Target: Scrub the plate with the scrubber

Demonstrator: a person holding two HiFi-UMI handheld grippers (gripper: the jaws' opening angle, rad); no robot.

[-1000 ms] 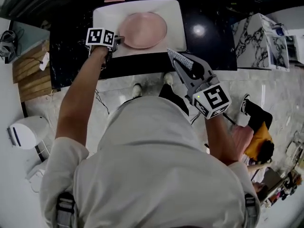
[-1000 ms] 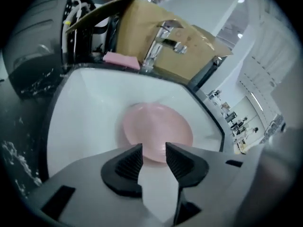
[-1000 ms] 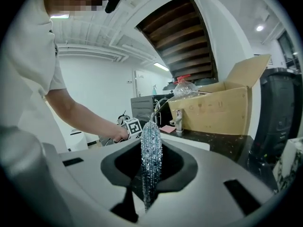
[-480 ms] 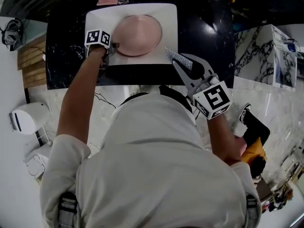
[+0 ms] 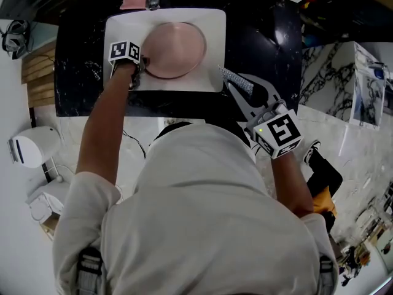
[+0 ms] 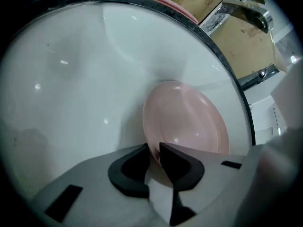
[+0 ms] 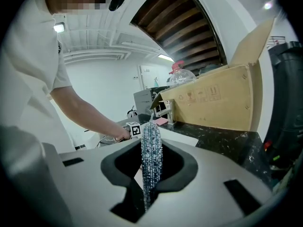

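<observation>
Our left claw point(image 6: 154, 149) has just been closing and now pinches the pink plate point(image 6: 189, 122) at its 9 o'clock rim, inside the white sink point(image 5: 123, 29); our right claw point(image 7: 151, 143) clamps the scrubber point(image 7: 152, 164) near the sink's 4 o'clock corner.

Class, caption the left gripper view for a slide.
Left tool, jaws just closing, clamps the pink plate in the white sink.

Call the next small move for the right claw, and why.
Probably swing the right claw in over the sink and set the scrubber on the plate. The scrubber is clamped but hangs at the sink's right edge, short of the plate. The left claw has just been closing on the plate's rim, which sits between its jaws, so the plate looks steadied.
</observation>
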